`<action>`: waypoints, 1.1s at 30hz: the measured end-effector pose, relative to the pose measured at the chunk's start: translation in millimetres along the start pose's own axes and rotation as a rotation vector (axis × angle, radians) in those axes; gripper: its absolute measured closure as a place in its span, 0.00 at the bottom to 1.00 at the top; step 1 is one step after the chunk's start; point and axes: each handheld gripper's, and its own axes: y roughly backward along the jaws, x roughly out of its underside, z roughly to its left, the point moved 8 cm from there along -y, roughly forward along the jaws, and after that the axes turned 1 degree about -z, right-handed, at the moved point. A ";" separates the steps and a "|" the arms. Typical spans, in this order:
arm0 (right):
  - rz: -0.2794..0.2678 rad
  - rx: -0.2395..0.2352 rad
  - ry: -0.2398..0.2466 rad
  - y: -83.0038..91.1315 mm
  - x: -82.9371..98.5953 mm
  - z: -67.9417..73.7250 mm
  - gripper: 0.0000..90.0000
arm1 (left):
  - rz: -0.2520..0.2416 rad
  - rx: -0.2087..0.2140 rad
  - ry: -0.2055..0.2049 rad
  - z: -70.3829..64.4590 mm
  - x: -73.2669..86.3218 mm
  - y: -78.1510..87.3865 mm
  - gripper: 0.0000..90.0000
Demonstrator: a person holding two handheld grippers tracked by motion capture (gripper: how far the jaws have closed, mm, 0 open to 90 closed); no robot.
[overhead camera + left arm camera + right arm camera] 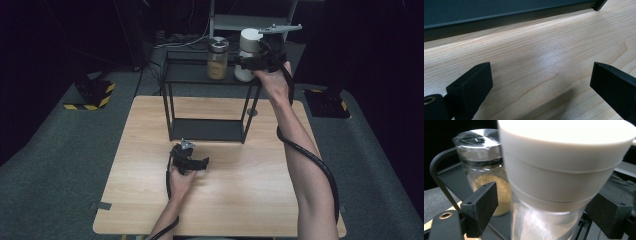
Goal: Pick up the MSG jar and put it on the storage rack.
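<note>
On the black metal shelf (200, 75): white-lidded clear jar (246, 55) is flanked by right gripper (250, 62); grasp cannot be told.
Left gripper (197, 164): held released above the light wooden table (235, 190).

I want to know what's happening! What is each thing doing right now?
White jar: upright on the shelf's top, lid on, between the right gripper's open fingers.
Glass jar: upright beside it, lid on, partly full.
Right gripper: open around the white jar.
Left gripper: open, empty, low over the table.
</note>
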 end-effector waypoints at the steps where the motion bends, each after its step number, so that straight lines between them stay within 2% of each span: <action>1: 0.000 0.003 0.001 0.9 0.3 1.1 0.16 | 0.000 0.000 0.001 0.1 0.0 0.1 0.05; 8: -0.003 0.011 -0.002 9.0 5.2 1.0 0.16 | 0.000 -0.001 0.001 0.0 0.1 0.2 0.05; 13: -0.010 0.007 0.005 17.8 13.4 -2.5 0.16 | -0.011 0.009 0.018 2.1 1.1 1.0 0.04; 18: -0.021 -0.008 -0.006 25.5 24.1 -8.5 0.16 | -0.007 0.009 0.016 1.7 0.8 0.6 0.04; 21: -0.036 -0.038 -0.023 32.5 33.8 -14.3 0.16 | -0.008 0.012 0.019 2.8 0.8 1.0 0.04; 24: -0.042 -0.046 -0.024 38.7 40.6 -16.7 0.16 | -0.012 0.016 0.033 3.8 1.4 1.2 0.04; 33: -0.052 -0.067 -0.029 53.5 67.6 -26.9 0.18 | -0.011 0.013 0.031 3.6 1.2 1.0 0.04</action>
